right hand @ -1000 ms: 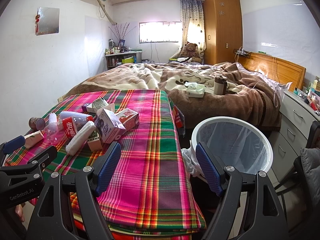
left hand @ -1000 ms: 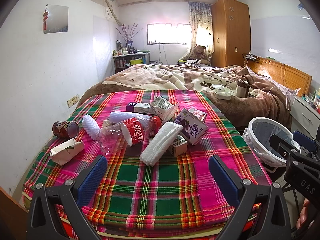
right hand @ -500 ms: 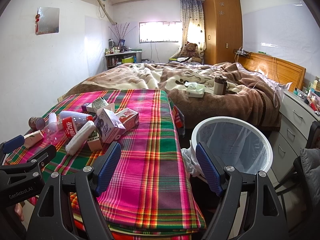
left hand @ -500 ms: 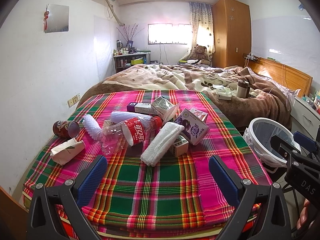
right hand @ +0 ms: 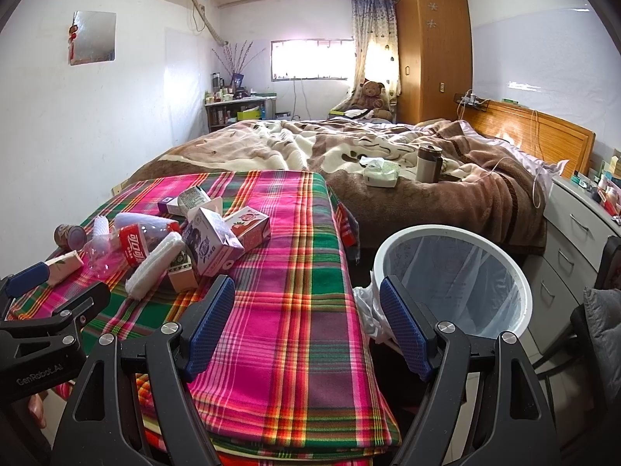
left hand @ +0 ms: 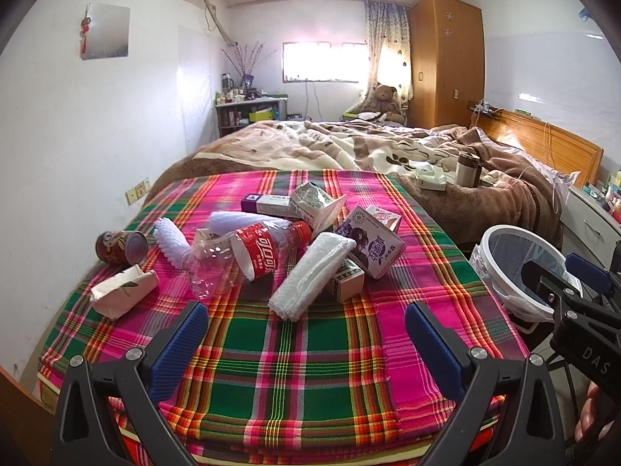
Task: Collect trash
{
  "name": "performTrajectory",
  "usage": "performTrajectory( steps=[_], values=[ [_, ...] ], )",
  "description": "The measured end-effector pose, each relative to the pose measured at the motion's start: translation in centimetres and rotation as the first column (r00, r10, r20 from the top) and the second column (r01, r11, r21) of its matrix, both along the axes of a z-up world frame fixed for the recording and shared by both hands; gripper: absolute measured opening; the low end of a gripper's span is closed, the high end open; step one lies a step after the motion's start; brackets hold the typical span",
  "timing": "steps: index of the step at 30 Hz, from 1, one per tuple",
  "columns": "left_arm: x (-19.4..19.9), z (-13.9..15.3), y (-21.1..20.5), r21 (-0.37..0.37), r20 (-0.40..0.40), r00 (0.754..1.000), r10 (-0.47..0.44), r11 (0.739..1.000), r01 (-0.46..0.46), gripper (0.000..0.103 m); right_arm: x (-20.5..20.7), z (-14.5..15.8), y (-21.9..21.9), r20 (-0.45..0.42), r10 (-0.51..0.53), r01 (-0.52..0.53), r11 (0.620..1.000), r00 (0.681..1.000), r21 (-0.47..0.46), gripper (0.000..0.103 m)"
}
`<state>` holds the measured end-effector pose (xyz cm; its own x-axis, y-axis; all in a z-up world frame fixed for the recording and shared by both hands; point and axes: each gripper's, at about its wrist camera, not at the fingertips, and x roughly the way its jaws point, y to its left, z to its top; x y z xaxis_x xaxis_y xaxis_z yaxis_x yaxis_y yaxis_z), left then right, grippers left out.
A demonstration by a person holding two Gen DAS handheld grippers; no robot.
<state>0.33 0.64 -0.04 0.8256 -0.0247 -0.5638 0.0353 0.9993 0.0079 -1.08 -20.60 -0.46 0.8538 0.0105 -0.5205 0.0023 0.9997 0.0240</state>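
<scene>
A pile of trash lies on the plaid-covered table (left hand: 295, 353): a clear bottle with a red label (left hand: 252, 256), a rolled white cloth (left hand: 310, 275), a purple milk carton (left hand: 372, 244), a small green box (left hand: 347, 281), a brown can (left hand: 120, 246) and a tissue pack (left hand: 124, 291). In the right wrist view the bottle (right hand: 132, 246) and purple carton (right hand: 209, 244) sit left of centre. A white bin with a clear liner (right hand: 450, 279) stands right of the table. My left gripper (left hand: 304, 316) is open above the near cloth, empty. My right gripper (right hand: 306, 287) is open, empty, over the table's right edge.
A bed with a brown blanket (right hand: 388, 163) lies beyond the table, with a flask (right hand: 427, 165) and a tissue box (right hand: 382, 173) on it. A white drawer unit (right hand: 582, 233) stands to the right, a wooden wardrobe (right hand: 431, 50) at the back.
</scene>
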Motion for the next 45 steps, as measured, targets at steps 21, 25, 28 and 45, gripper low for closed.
performTrajectory(
  steps=[21, 25, 28, 45],
  values=[
    [8.1, -4.4, 2.1, -0.058, -0.162, 0.979, -0.127, 0.991, 0.119, 0.080, 7.7, -2.7, 1.5, -0.087, 0.142, -0.132, 0.985, 0.986, 0.111, 0.079],
    [9.4, -4.8, 2.2, -0.055, -0.171, 0.975, -0.139, 0.990, 0.131, 0.070, 9.0, -3.3, 2.6, -0.109, 0.181, -0.169, 0.979, 0.977, 0.113, 0.079],
    [10.7, -5.4, 2.4, -0.079, -0.195, 0.967, -0.161, 0.986, 0.148, 0.065, 10.0, -3.5, 3.0, -0.125, 0.200, -0.184, 0.975, 0.972, 0.123, 0.079],
    [12.6, -6.6, 3.8, -0.151, -0.236, 0.950, -0.202, 0.974, 0.170, 0.037, 12.7, -4.5, 5.6, -0.207, 0.296, -0.259, 0.947, 0.933, 0.187, 0.064]
  ],
)
